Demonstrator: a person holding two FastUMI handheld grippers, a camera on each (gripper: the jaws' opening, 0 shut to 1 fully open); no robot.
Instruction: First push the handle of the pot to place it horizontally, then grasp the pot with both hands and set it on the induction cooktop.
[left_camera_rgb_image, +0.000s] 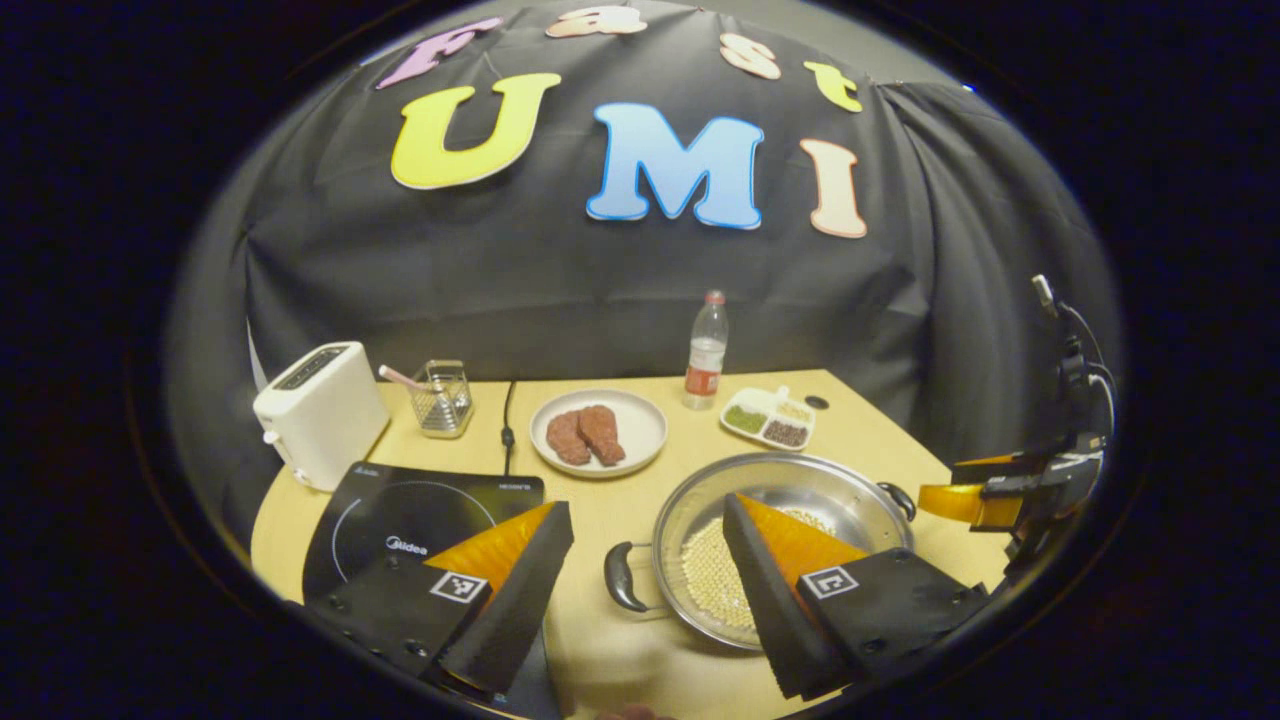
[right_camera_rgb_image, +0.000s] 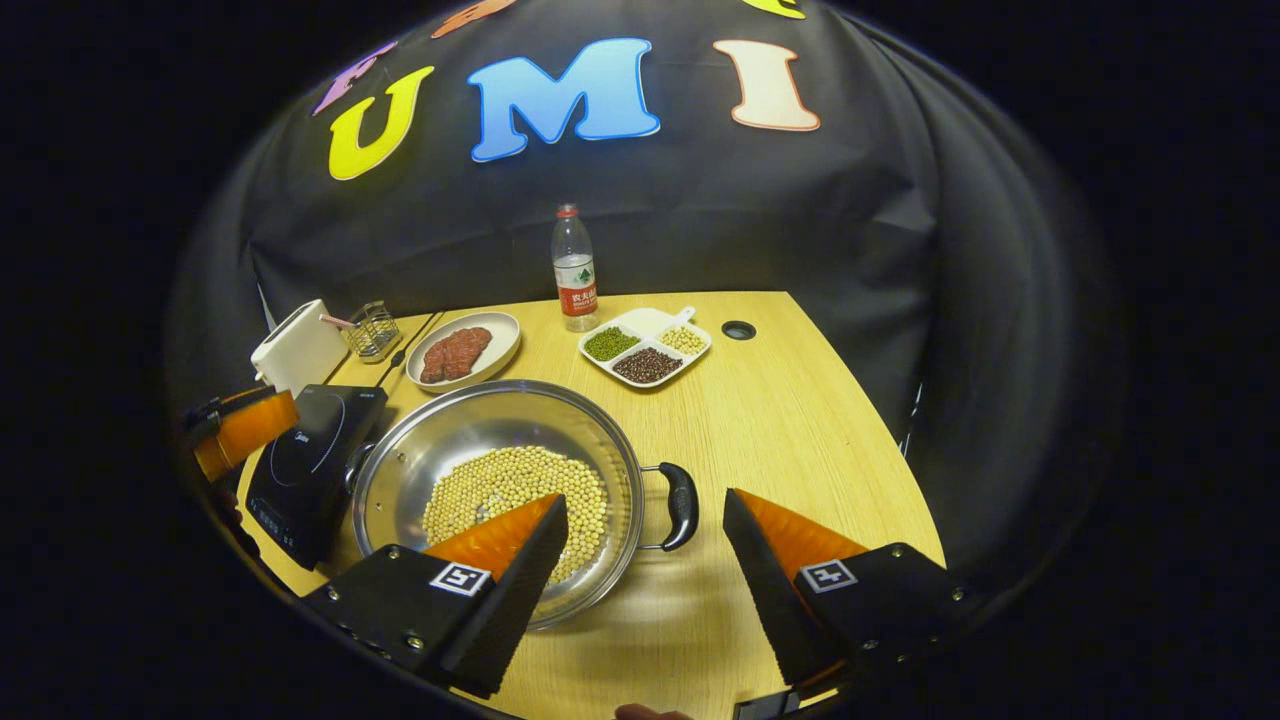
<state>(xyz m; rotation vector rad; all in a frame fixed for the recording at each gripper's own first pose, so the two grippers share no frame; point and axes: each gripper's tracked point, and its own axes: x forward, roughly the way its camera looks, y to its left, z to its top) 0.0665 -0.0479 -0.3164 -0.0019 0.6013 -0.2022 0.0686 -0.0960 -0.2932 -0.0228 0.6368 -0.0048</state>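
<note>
In your left gripper view, the left gripper (left_camera_rgb_image: 645, 585) hangs with fingers apart, straddling the pot's (left_camera_rgb_image: 800, 490) near handle (left_camera_rgb_image: 622, 577) without touching it; the pot, holding beans (left_camera_rgb_image: 712, 575), sits on the table (left_camera_rgb_image: 600, 500) just right of the cooktop (left_camera_rgb_image: 400, 515); the far handle (left_camera_rgb_image: 898, 497) seems to lie flat.

In your right gripper view, the right gripper (right_camera_rgb_image: 645, 565) is spread wide above the handle (right_camera_rgb_image: 682, 505); the pot (right_camera_rgb_image: 480, 425) touches no finger.
</note>
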